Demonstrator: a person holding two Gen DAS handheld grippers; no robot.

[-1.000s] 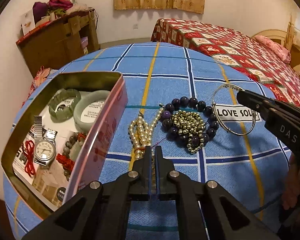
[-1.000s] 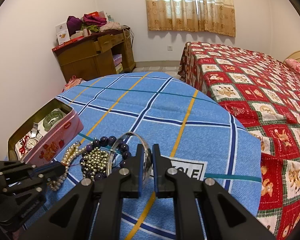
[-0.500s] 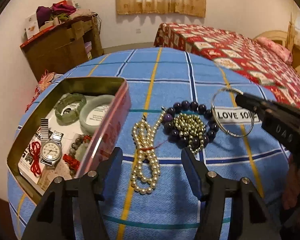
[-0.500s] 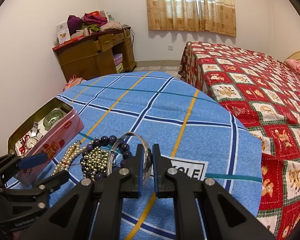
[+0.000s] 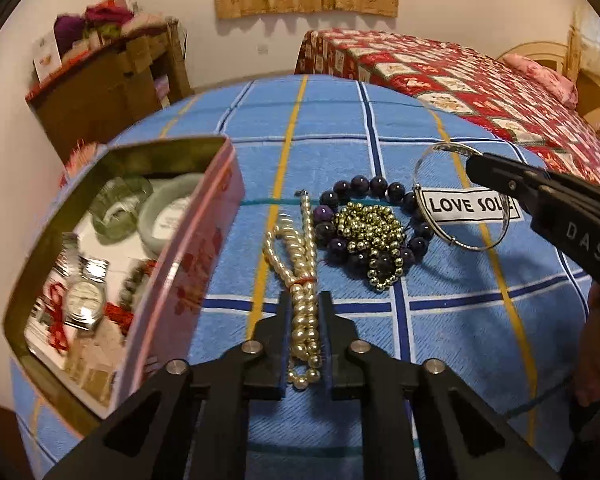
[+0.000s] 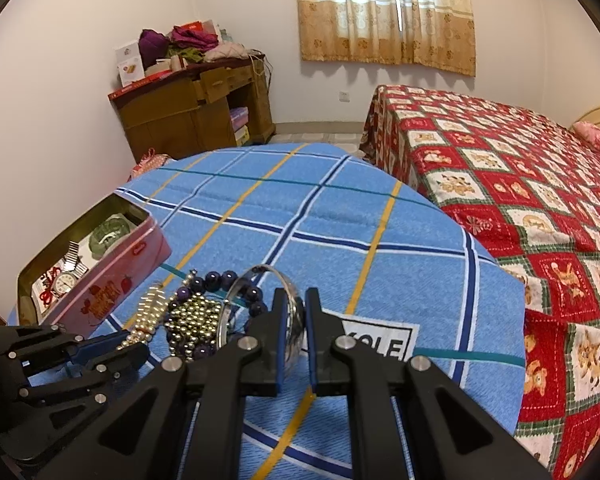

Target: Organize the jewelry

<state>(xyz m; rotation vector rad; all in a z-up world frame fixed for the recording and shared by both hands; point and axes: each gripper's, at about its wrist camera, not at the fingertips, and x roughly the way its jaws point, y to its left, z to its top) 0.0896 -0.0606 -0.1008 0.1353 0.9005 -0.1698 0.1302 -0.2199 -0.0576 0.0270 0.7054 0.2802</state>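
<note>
Your left gripper (image 5: 303, 328), wide open half a second ago, now pinches the bundled cream pearl necklace (image 5: 300, 276); your right gripper (image 6: 291, 334) still clamps the thin silver bangle (image 6: 260, 312).

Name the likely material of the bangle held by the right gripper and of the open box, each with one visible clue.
Bangle: probably polished silver-toned metal, thin with mirror-like glints. Box: seemingly printed tin, with a dull gold metallic inside and pink painted outer wall.
</note>
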